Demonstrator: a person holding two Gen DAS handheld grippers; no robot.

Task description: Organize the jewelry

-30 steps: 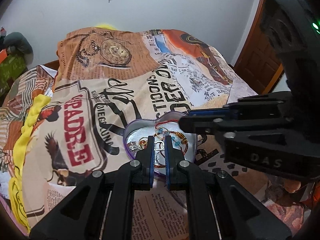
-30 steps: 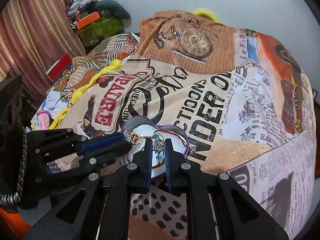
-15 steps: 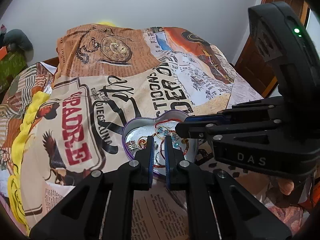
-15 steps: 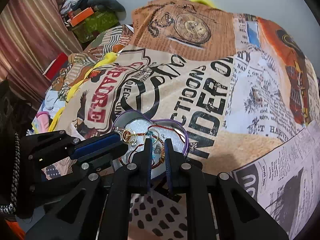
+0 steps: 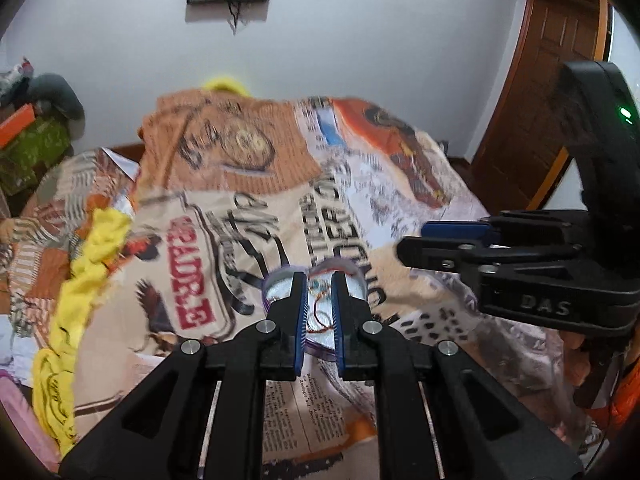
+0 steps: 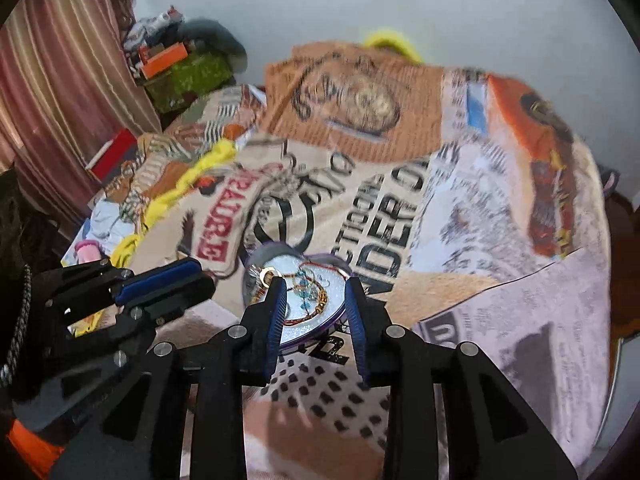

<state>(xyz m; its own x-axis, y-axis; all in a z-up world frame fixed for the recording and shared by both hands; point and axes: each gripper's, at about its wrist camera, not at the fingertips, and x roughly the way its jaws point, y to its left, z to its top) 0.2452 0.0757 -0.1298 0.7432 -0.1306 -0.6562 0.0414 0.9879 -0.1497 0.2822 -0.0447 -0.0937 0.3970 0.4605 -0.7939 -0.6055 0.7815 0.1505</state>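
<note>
A heart-shaped tin (image 6: 256, 264) with a purple rim lies on the printed bedspread. Inside it are a gold ring (image 6: 267, 275), a turquoise bead piece (image 6: 306, 292) and a thin red and gold bracelet. My right gripper (image 6: 316, 282) hovers above the tin's near side; its jaws are opening and nothing is between them. My left gripper (image 5: 320, 276) is shut with only a slit between its pads, holds nothing, and hangs above the tin (image 5: 280, 284). Each gripper shows from the side in the other view: the right gripper (image 5: 408, 240), the left gripper (image 6: 200, 276).
The bedspread (image 5: 224, 184) covers the whole bed. A twisted yellow cloth (image 5: 92, 256) runs along its left side. Boxes and clothes (image 6: 180, 68) pile up at the far left beside a curtain (image 6: 60, 92). A wooden door (image 5: 552, 92) stands at the right.
Both grippers have lifted up and away from the tin, which now looks smaller. The right jaws have spread apart. The left jaws look unchanged.
</note>
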